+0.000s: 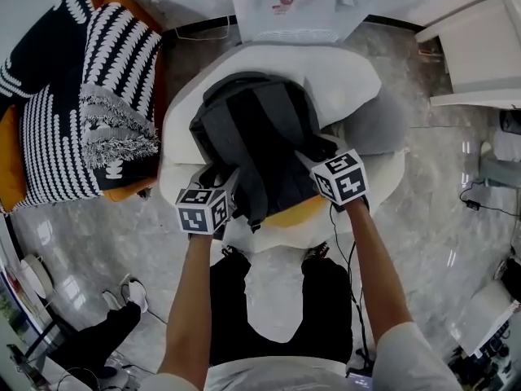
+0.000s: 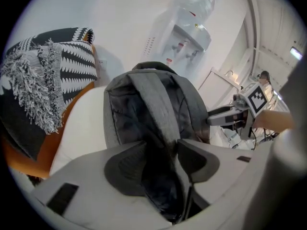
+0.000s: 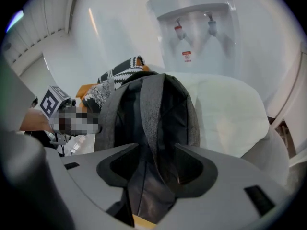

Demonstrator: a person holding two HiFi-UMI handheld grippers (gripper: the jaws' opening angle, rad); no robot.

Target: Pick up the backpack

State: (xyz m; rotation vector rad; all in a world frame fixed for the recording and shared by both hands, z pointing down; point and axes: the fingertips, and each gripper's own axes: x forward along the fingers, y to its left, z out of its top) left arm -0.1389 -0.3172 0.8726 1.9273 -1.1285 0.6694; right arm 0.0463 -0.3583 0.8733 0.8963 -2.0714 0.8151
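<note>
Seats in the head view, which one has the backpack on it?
The white seat in the middle, under the dark backpack; the orange seat at left carries only black-and-white cloth.

Backpack [image 1: 252, 137] on white seat [image 1: 350, 80]; L gripper [image 1: 221, 182], R gripper [image 1: 316, 160] at near edge.

Backpack [image 1: 252, 129]: dark grey; straps [image 2: 156, 104] lighter grey. Cushion [image 1: 350, 80]: white. Blanket [image 1: 49, 129], left: black-and-white patterned. Chair [image 1: 10, 177]: orange.

Office lounge, likely: water dispenser [image 3: 194, 28], marble-look floor [image 1: 440, 243], patterned throw [image 1: 73, 96] on orange sofa [image 2: 57, 138].
</note>
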